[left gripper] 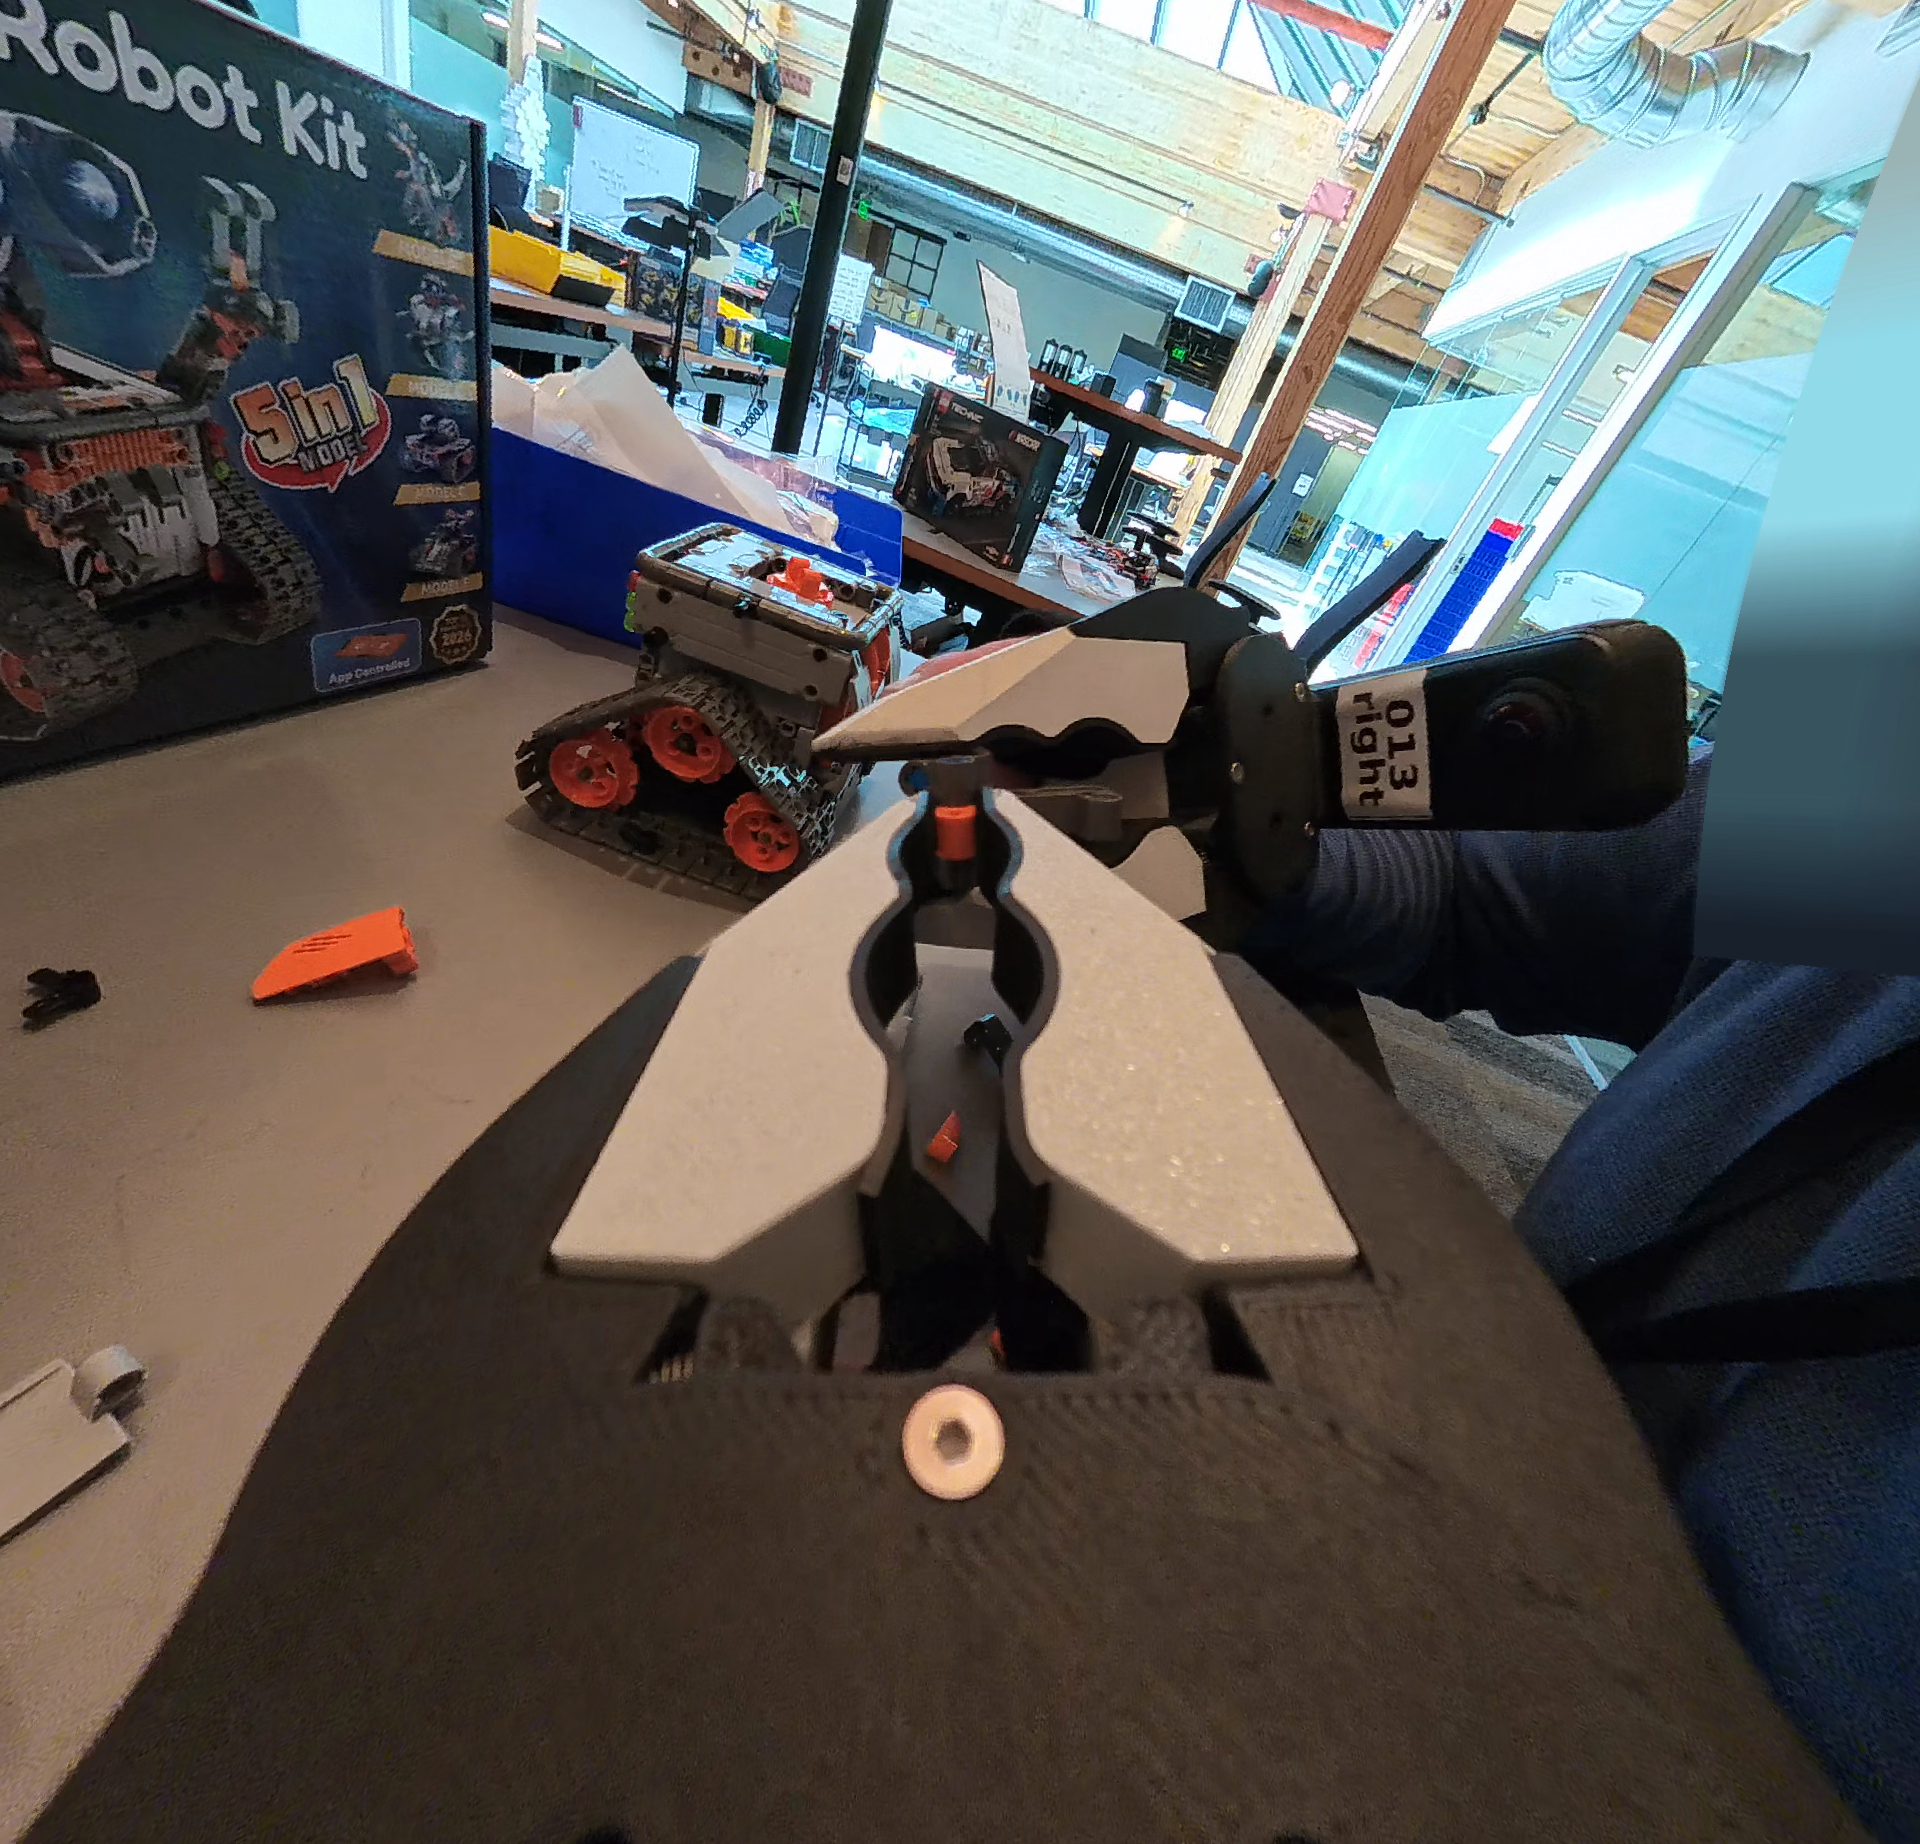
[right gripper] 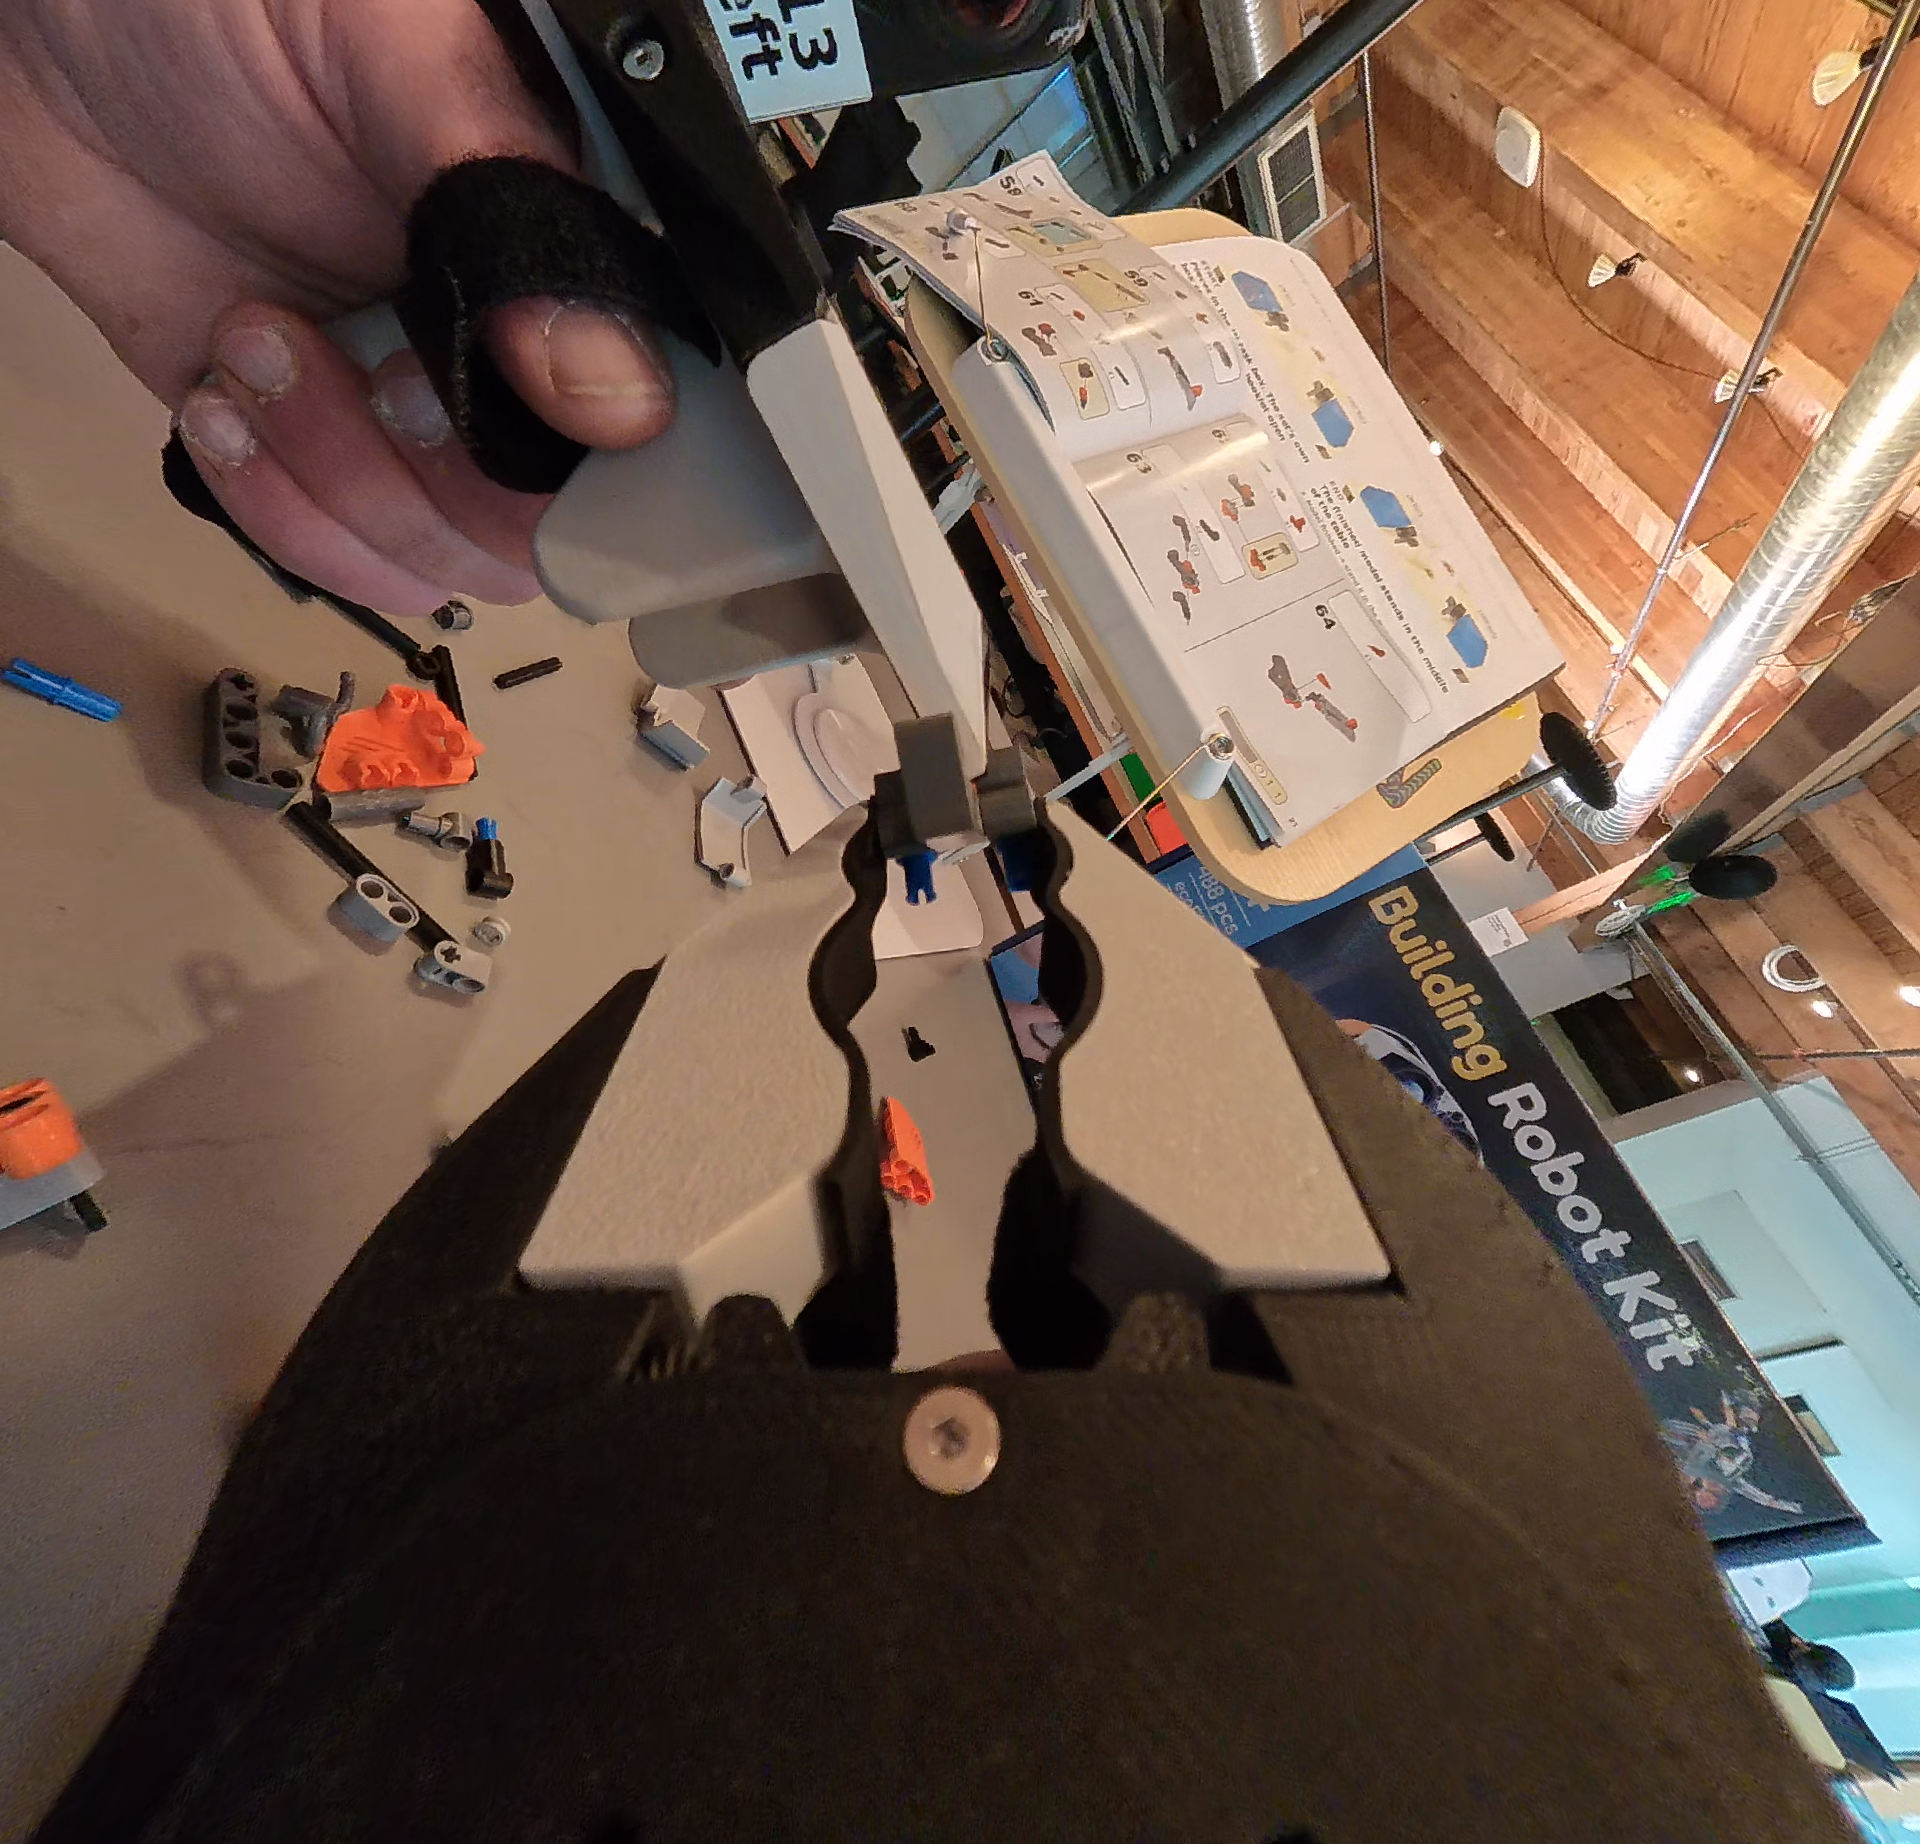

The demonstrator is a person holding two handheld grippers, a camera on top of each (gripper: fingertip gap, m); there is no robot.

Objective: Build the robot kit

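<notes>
Left gripper (left gripper: pixel 951 828): its jaws are closing tightly on a small orange connector piece (left gripper: pixel 952 830), gripped at the fingertips and held clear of the tabletop (left gripper: pixel 208 1119).

Right gripper (right gripper: pixel 961 838): its jaws are clamping a small grey bracket piece (right gripper: pixel 940 781) with blue pins (right gripper: pixel 916 872) projecting from it. In the left wrist view the right gripper (left gripper: pixel 894 745) is meeting the left gripper tip to tip, so the grey bracket and the orange connector are touching or just short of touching; contact cannot be confirmed.

A bare hand (right gripper: pixel 270 267) is gripping the left gripper's handle.

Behind the grippers a tracked model vehicle (left gripper: pixel 717 714) with orange wheels is standing on the tabletop, beside a kit box (left gripper: pixel 239 360). An orange panel piece (left gripper: pixel 335 955) is lying nearby. Loose grey, black and orange parts (right gripper: pixel 353 755) are lying scattered. An open instruction booklet (right gripper: pixel 1226 506) is resting on a stand.
</notes>
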